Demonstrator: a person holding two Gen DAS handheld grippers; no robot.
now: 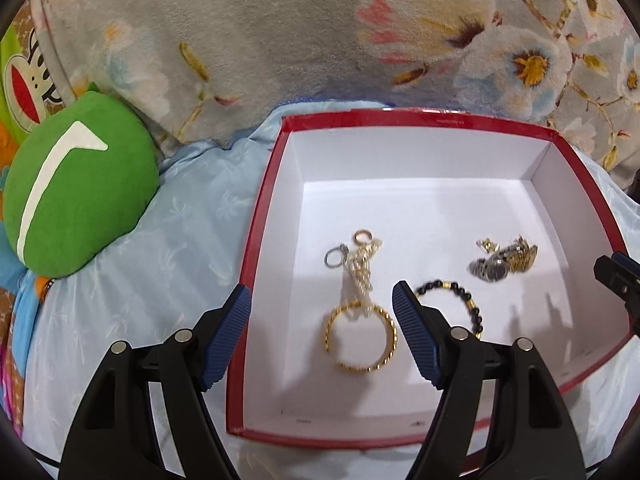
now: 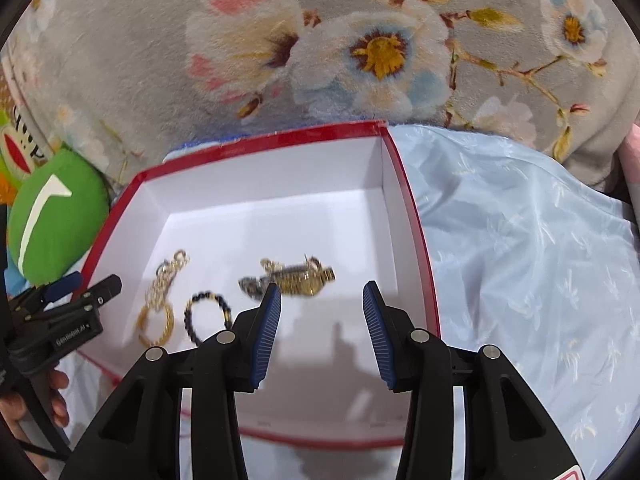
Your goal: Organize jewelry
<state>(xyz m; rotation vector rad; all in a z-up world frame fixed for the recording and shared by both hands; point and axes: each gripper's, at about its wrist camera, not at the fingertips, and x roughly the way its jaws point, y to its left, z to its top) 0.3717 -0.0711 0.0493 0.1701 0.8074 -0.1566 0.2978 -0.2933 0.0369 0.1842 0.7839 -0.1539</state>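
Observation:
A red box point(image 1: 256, 240) with a white inside holds the jewelry. In it lie a gold bangle point(image 1: 362, 338), a pearl-and-gold chain with rings point(image 1: 360, 264), a black bead bracelet point(image 1: 466, 304) and a gold and silver watch pile point(image 1: 504, 264). My left gripper point(image 1: 322, 296) is open and empty above the box's left rim and the bangle. My right gripper point(image 2: 322, 294) is open and empty above the box point(image 2: 416, 216), just in front of the watch pile point(image 2: 296, 278). The bangle point(image 2: 156, 324) and the bead bracelet point(image 2: 208, 312) lie to its left.
The box sits on light blue satin cloth point(image 1: 160, 264) over a bed. A green plush cushion point(image 1: 80, 184) lies to the left. A grey floral blanket point(image 2: 360, 48) rises behind. The left gripper also shows at the right wrist view's left edge point(image 2: 60, 304).

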